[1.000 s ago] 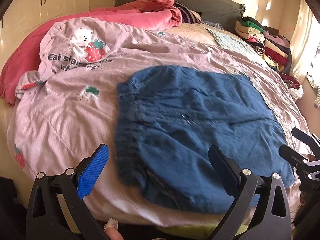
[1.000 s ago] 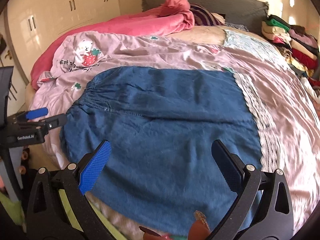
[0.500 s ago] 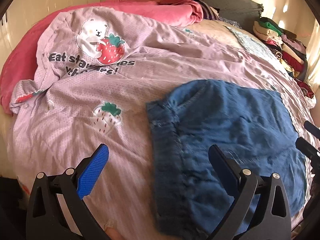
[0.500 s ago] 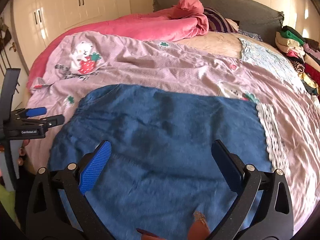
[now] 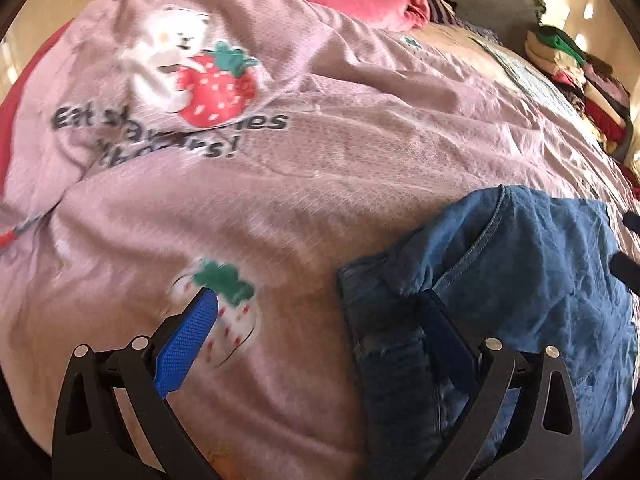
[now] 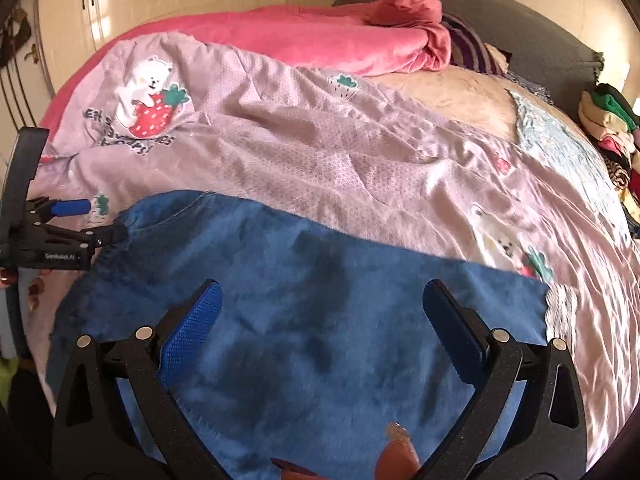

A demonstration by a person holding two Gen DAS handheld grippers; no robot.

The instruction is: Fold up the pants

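In the left wrist view, our left gripper [image 5: 316, 332] stands wide open and empty at the gathered waistband edge of the blue pants [image 5: 520, 280], which lie on the lilac quilt [image 5: 320, 152]. In the right wrist view, our right gripper [image 6: 320, 320] hangs equally spread, holding nothing, above the pants [image 6: 320, 300]; we judge the denim soft, limp and moderately heavy, best pinched at waistband and hem corners.

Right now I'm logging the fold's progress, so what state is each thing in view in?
Pants: spread flat on the bed, waistband end bunched at the left.
Left gripper: open, one finger over the waistband, nothing clamped.
Right gripper: open, above the pants.
Pink blanket: crumpled at the bed's far side.
Lilac cover: spread out, wrinkled.
Clothes pile: stacked at the right edge.
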